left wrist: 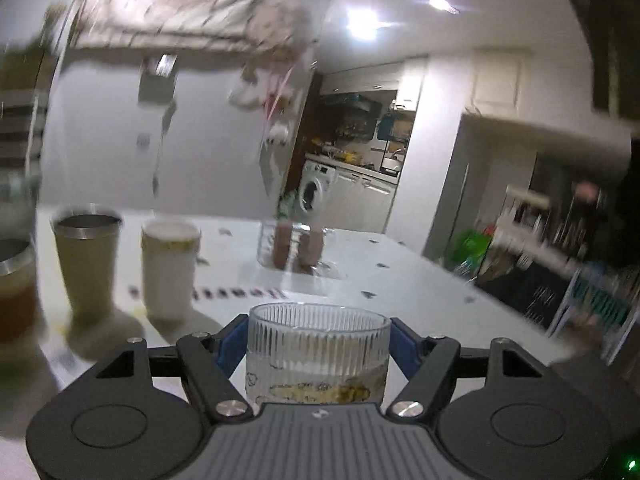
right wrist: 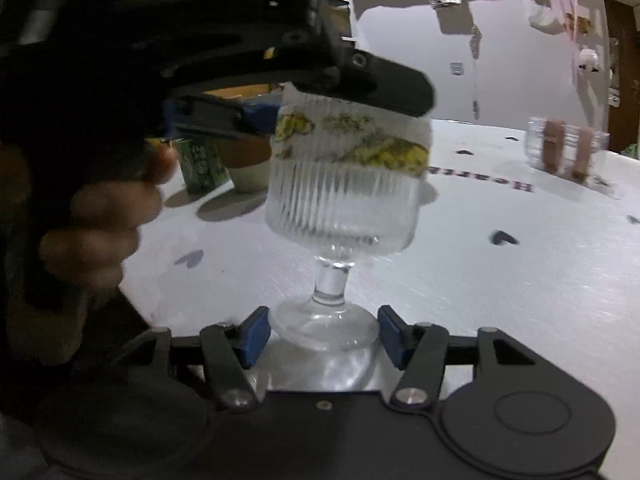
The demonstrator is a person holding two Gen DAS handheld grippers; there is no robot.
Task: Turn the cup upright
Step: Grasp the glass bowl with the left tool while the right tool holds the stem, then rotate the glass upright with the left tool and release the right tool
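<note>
The cup is a ribbed clear glass goblet (right wrist: 340, 200) with a yellow-patterned band, a short stem and a round foot. It stands bowl up, foot down, just above the white table (right wrist: 520, 300). My left gripper (left wrist: 319, 344) is shut on the goblet's bowl (left wrist: 318, 344); in the right wrist view it (right wrist: 224, 116) comes in from the upper left, hand behind it. My right gripper (right wrist: 323, 334) is open, its blue pads (right wrist: 252, 336) either side of the goblet's foot (right wrist: 324, 326), a small gap each side.
Two tall tumblers (left wrist: 86, 264) (left wrist: 170, 268) and a brown-filled cup (left wrist: 16, 292) stand at the left. A clear jar (left wrist: 294, 250) with brown pieces stands farther back; it also shows in the right wrist view (right wrist: 566, 148). A green carton (right wrist: 202, 164) and a bowl (right wrist: 248, 164) sit behind the goblet.
</note>
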